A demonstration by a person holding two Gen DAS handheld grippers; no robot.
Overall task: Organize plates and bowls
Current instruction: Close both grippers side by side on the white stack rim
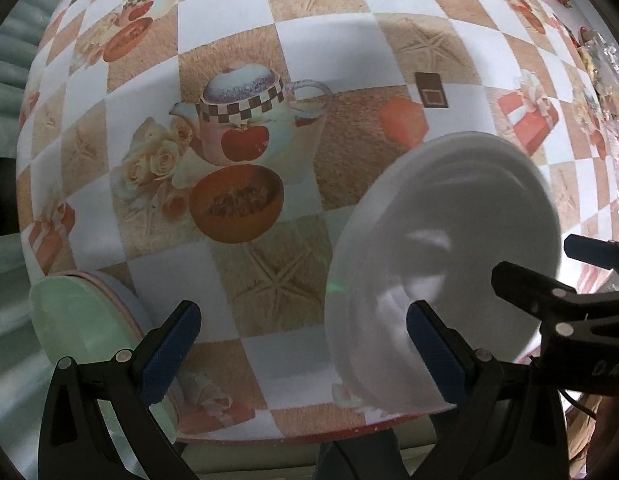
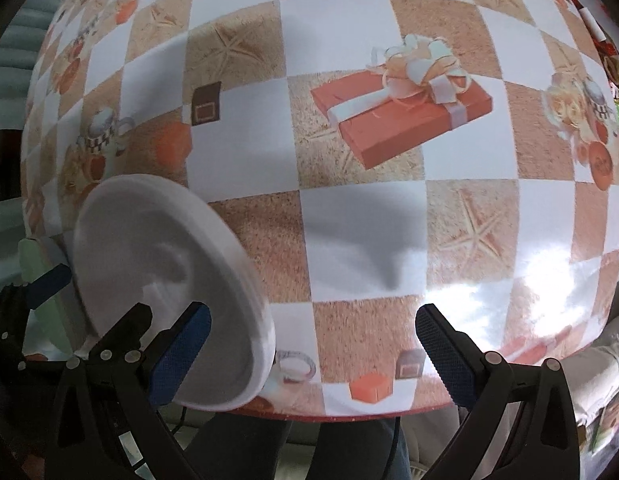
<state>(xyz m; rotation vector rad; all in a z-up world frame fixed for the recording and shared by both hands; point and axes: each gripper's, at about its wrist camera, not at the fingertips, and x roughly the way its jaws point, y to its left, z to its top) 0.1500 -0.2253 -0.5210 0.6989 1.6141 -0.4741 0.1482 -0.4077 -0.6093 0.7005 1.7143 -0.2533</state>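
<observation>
A white plate (image 1: 445, 264) stands tilted on edge above the table's front edge, between the two grippers; it also shows in the right wrist view (image 2: 157, 264). My left gripper (image 1: 301, 344) is open, its right finger in front of the plate's face. My right gripper (image 2: 313, 348) is open, its left finger in front of the plate. What holds the plate I cannot tell. A stack of plates with a green one on top (image 1: 77, 328) lies at the table's front left corner, beside my left gripper's left finger; it shows at the left edge in the right wrist view (image 2: 33, 256).
The table (image 1: 245, 24) wears a checkered cloth printed with teapots, starfish and gift boxes. Its front edge (image 2: 349, 418) runs just ahead of both grippers. Cluttered small items (image 1: 601, 64) sit at the far right edge.
</observation>
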